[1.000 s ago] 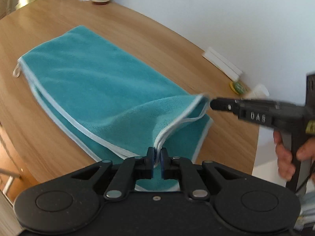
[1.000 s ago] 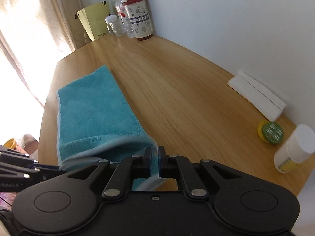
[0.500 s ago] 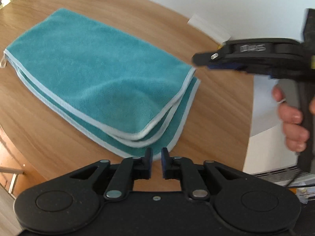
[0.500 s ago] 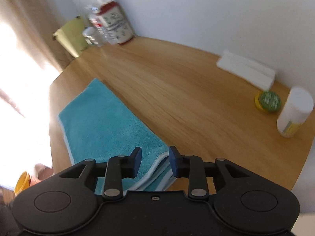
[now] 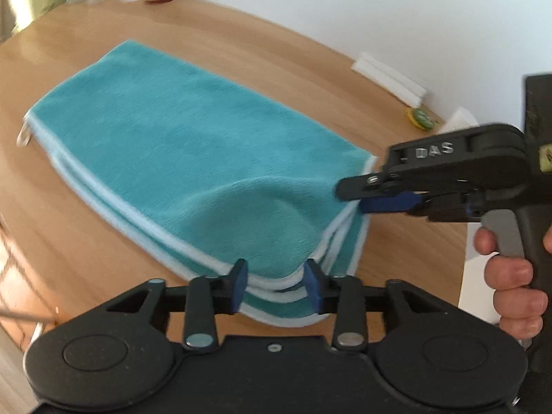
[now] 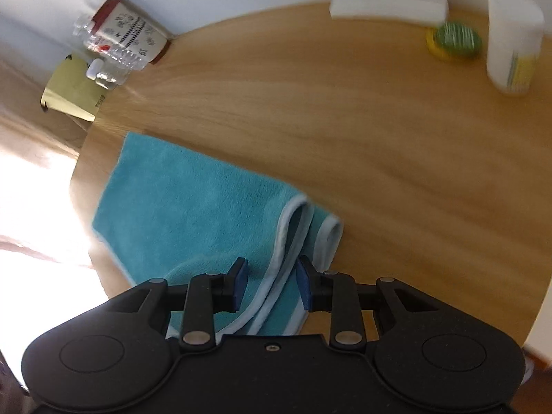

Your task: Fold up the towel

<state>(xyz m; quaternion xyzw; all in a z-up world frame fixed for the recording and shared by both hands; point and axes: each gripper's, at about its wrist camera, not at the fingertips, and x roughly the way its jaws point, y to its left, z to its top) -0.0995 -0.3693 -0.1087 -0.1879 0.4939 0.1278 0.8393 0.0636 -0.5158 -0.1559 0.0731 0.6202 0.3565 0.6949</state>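
A pale wooden tabletop (image 5: 241,31) against a white wall holds your folded teal plush towel with light-blue trim (image 5: 179,145), its long axis running from 10 o'clock down to 4 o'clock. It looks soft, light and floppy, so pinch the stacked trimmed corners. Your left gripper (image 5: 276,284) and right gripper (image 6: 270,281) both stand spread, pinching nothing, over the near hem.

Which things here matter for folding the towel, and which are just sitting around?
For the job: teal towel, left gripper, right gripper.

Lying about: white bottle, green-yellow lid, white packet, patterned canister, clear bottles.
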